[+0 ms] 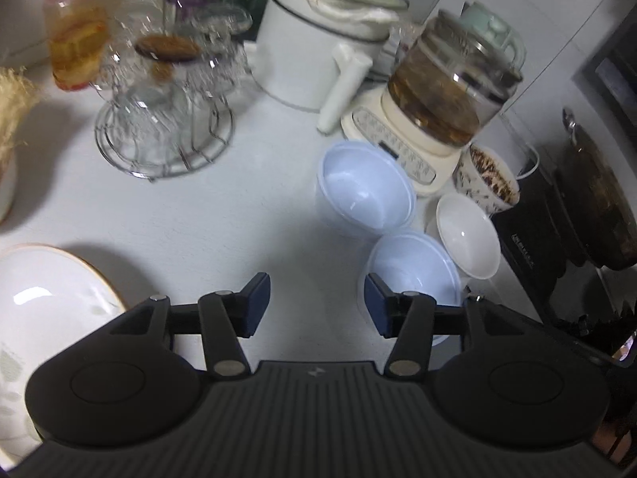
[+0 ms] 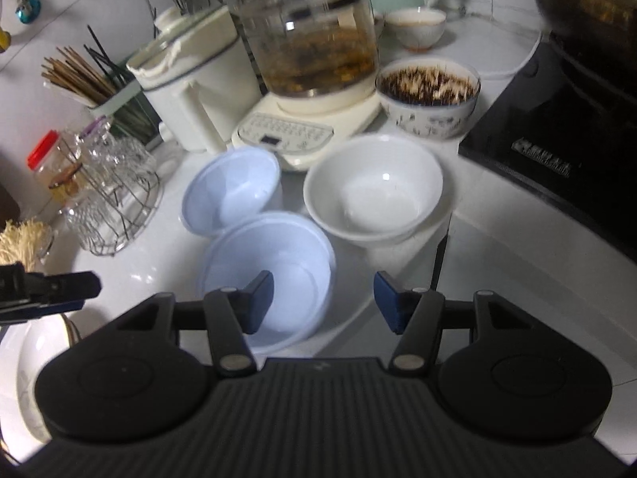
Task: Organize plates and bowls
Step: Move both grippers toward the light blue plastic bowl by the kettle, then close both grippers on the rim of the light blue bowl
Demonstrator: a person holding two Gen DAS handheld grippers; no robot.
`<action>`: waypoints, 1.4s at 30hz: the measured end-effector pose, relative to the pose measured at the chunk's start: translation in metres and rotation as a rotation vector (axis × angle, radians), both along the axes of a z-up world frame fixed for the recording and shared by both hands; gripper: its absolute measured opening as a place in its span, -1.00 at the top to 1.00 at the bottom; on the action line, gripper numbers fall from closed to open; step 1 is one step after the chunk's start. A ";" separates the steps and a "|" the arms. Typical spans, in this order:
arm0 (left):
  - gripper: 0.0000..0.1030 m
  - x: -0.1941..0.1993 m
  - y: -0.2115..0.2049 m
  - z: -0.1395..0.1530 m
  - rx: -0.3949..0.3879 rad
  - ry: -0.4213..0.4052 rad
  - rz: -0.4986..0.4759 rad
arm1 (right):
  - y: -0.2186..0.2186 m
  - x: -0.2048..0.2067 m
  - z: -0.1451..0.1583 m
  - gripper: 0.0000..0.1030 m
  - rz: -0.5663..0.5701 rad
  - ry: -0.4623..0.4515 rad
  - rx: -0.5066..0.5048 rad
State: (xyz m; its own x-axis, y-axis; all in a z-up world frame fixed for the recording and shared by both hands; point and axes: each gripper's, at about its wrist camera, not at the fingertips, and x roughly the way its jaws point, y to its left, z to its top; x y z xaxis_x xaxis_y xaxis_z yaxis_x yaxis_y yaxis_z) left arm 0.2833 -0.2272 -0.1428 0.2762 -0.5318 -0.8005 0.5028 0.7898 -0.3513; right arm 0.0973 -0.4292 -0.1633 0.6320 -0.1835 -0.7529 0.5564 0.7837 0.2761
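Two pale blue bowls stand on the white counter, a far blue bowl (image 1: 366,187) (image 2: 231,191) and a near blue bowl (image 1: 414,275) (image 2: 286,255). To their right is a white bowl (image 1: 467,235) (image 2: 374,187). A gold-rimmed white plate (image 1: 47,298) (image 2: 36,358) lies at the lower left. My left gripper (image 1: 317,304) is open over bare counter, its right finger by the near blue bowl's left rim. My right gripper (image 2: 323,302) is open; its left finger hangs over the near blue bowl, and that bowl's right rim sits between the jaws without being gripped.
Behind the bowls are a glass kettle (image 2: 314,32) on a cream base, a white electric pot (image 1: 314,44), a wire rack of glasses (image 1: 163,119), a red-lidded jar (image 1: 75,28) and a patterned bowl (image 2: 430,95). A black cooktop (image 2: 557,135) with a wok is at the right.
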 end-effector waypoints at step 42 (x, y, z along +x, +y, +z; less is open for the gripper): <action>0.57 0.012 0.030 -0.024 -0.007 0.078 0.094 | 0.051 0.053 -0.002 0.66 0.315 -0.016 0.090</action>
